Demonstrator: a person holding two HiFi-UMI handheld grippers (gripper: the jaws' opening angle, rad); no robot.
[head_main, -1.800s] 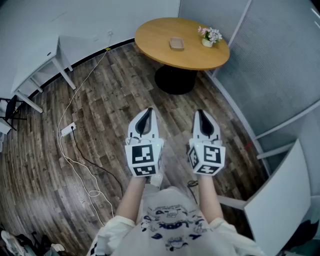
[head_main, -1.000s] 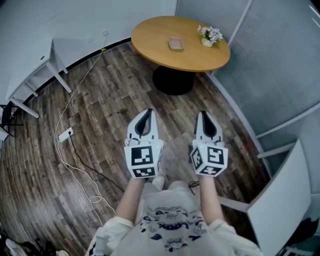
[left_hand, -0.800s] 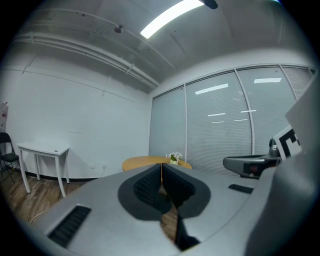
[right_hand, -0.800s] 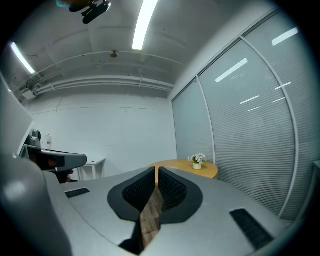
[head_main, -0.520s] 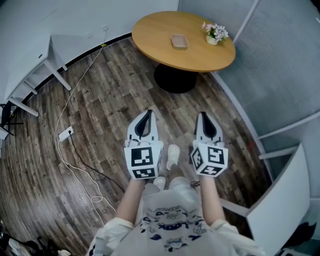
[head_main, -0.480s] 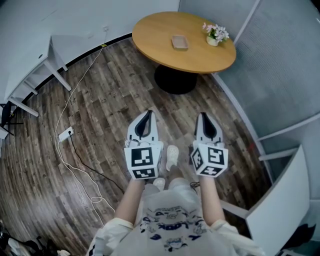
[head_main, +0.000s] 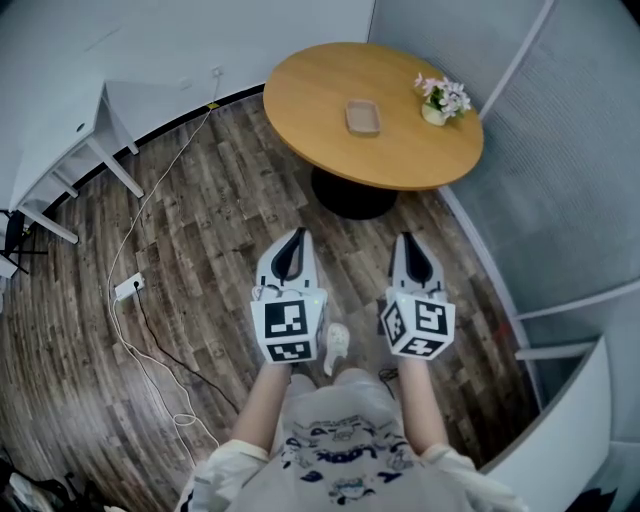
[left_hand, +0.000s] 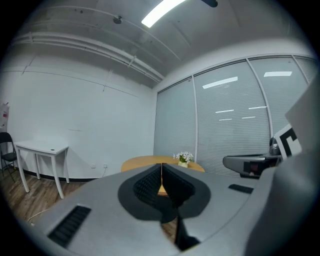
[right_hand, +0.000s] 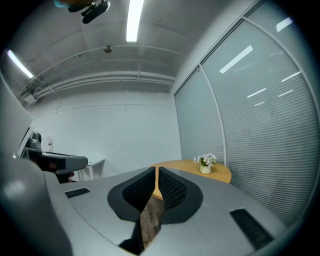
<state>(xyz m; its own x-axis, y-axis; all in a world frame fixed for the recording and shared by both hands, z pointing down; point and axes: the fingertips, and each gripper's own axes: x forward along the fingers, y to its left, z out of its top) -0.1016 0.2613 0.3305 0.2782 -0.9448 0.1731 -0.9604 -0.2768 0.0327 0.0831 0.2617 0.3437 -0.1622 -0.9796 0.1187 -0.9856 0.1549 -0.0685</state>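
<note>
The left gripper (head_main: 291, 240) and the right gripper (head_main: 410, 245) are held side by side, level with each other, above the dark wood-plank floor (head_main: 220, 200), each with its marker cube toward the person. In the left gripper view, the left gripper (left_hand: 161, 172) has its black ribbed pads pressed together with only a hairline seam between them, and nothing is caught there. In the right gripper view, the right gripper (right_hand: 156, 175) is likewise closed at the tips and empty, with a sliver of floor showing lower down behind them.

Both point away from the person toward the round light-wood table on a black pedestal (head_main: 320, 90), which stands at the far side of the room, well apart from the jaws. On it a small tan rectangular tray (head_main: 363, 116) lies near the middle, and a small white pot of pale pink and white flowers (head_main: 443, 100) stands by the right rim.

A white shoe (head_main: 336, 345) shows on the floor between the two arms. At the far left, a white desk (head_main: 60, 120) stands against the white wall. A thin white cable (head_main: 140, 230) runs across the floor to a white power strip (head_main: 128, 288). Frosted glass partitions with blinds (head_main: 560, 150) close off the right side.
</note>
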